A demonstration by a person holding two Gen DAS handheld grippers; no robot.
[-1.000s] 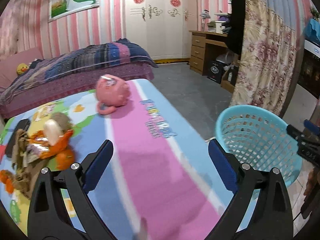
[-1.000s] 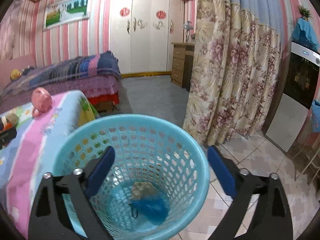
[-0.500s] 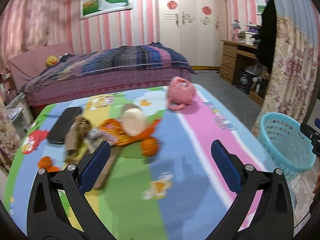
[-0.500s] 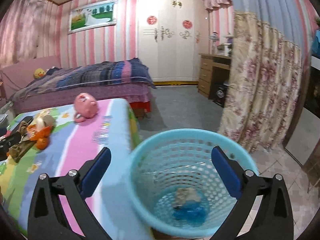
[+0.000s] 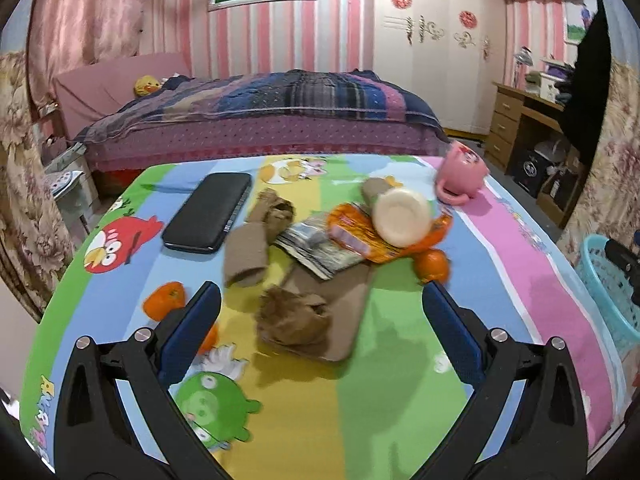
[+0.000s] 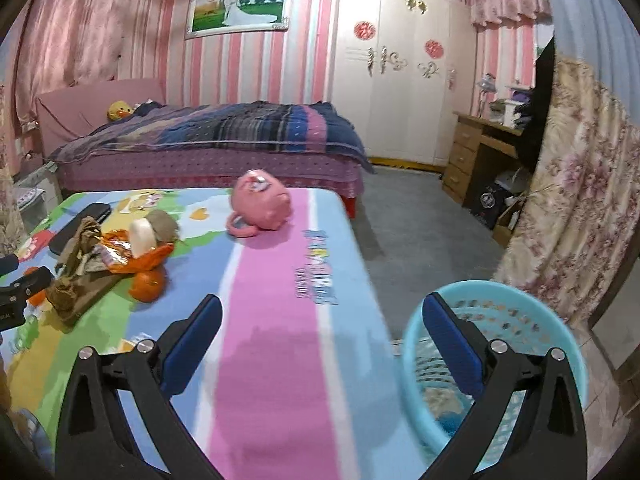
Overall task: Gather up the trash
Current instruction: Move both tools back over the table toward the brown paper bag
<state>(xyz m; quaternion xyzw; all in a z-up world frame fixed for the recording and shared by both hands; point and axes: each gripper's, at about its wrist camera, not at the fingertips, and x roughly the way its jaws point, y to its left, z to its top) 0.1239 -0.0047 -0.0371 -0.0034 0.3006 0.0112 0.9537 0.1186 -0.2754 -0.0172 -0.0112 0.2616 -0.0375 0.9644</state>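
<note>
Left wrist: left hand-held gripper (image 5: 320,320) wide, empty, above crumpled brown paper (image 5: 294,320); right hand-held gripper (image 6: 322,330) wide, empty.

No clean read anywhere. Colourful cartoon-print tablecloth (image 6: 280,360) has blue block lettering (image 6: 316,268) on the pink stripe, ahead of and between the right gripper's fingers, but it's blurred and upside down. Yellow letters (image 5: 44,420) at the cloth edge, beside the left gripper's left finger, are also illegible.
</note>
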